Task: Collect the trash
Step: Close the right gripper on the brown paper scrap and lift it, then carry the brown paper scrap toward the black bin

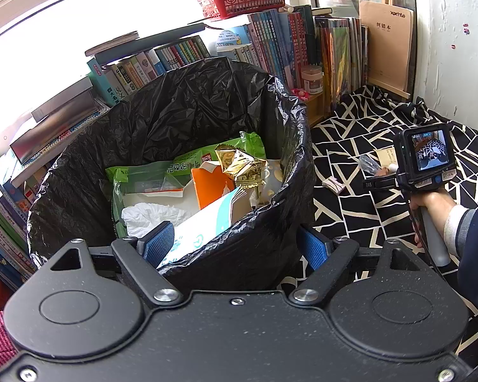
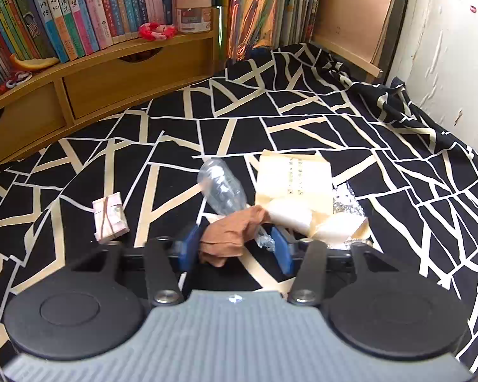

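A glossy, crinkled black plastic bin bag, a clear plastic bottle, matt patterned cloth, a wooden shelf.

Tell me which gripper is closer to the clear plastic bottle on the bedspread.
Right. The right gripper has the clear plastic bottle just ahead of its fingertips, neck between them. The left gripper is off at the bin, straddling its rim.

A black cloth with cream crackle lines covers the bench. Near its middle lie a crushed clear plastic bottle, a brown rag at its 6 o'clock, torn cardboard packaging at 3 o'clock, and a rubber-banded paper bundle at 9 o'clock.
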Motion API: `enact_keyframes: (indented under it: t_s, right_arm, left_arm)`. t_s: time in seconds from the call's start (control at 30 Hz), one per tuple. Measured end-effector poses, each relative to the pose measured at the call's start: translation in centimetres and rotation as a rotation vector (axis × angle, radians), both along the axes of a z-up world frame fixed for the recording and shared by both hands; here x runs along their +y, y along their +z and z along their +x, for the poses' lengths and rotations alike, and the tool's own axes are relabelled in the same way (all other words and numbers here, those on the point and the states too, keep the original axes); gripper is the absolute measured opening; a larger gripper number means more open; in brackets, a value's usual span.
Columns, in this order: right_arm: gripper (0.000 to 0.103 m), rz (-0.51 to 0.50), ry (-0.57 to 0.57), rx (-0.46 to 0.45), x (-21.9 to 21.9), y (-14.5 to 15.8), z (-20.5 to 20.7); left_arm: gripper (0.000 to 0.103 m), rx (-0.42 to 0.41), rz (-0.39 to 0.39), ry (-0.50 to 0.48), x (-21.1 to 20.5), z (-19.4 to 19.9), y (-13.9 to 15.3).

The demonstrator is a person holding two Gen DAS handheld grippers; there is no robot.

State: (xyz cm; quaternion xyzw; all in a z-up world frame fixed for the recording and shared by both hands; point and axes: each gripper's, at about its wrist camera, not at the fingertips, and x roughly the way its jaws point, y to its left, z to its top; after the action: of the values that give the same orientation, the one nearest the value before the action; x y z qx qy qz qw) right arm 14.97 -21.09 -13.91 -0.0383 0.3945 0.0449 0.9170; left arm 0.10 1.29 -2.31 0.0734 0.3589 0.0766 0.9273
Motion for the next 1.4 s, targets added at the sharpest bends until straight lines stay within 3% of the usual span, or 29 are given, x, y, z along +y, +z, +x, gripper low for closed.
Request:
enact_keyframes:
  t_s: [0.13, 0.23, 0.47, 0.73, 0.87, 0.97, 1.07, 1.27, 1.4]
  right_arm:
    - [0.027, -0.004, 0.006, -0.009, 0.6, 0.7, -0.4]
    - [0.023, 0.026, 0.003, -0.013, 0.9, 1.6, -0.8]
    - [0.020, 0.108, 0.042, -0.053, 1.9, 4.8, -2.0]
    - [0.020, 0.274, 0.145, -0.185, 3.0, 11.1, -3.4]
    - [0.020, 0.306, 0.206, -0.226, 3.7, 13.2, -4.0]
    - [0.020, 0.301, 0.219, -0.185, 3.9, 13.2, -3.8]
    - [0.020, 0.293, 0.213, -0.066, 3.8, 12.0, -3.8]
    - [0.023, 0.186, 0.223, 0.150, 4.9, 7.2, -4.4]
    - [0.053, 0.098, 0.218, 0.238, 5.7, 4.6, -5.0]
  left_arm:
    - [0.082, 0.000, 0.000, 0.000, 0.0, 0.0, 0.0]
    - [0.082, 0.001, -0.002, 0.000, 0.0, 0.0, 0.0]
    - [0.082, 0.002, -0.004, 0.001, 0.2, 0.0, -0.1]
    - [0.082, 0.002, -0.003, 0.002, 0.1, -0.1, -0.1]
    - [0.082, 0.002, -0.003, 0.001, 0.1, -0.1, -0.1]
    - [0.082, 0.002, -0.004, 0.001, 0.2, -0.1, -0.1]
    - [0.082, 0.002, -0.006, 0.001, 0.1, -0.1, -0.1]
    - [0.082, 0.003, -0.015, 0.003, 0.1, -0.1, 0.0]
    - [0.082, 0.003, -0.016, 0.003, 0.1, -0.1, 0.1]
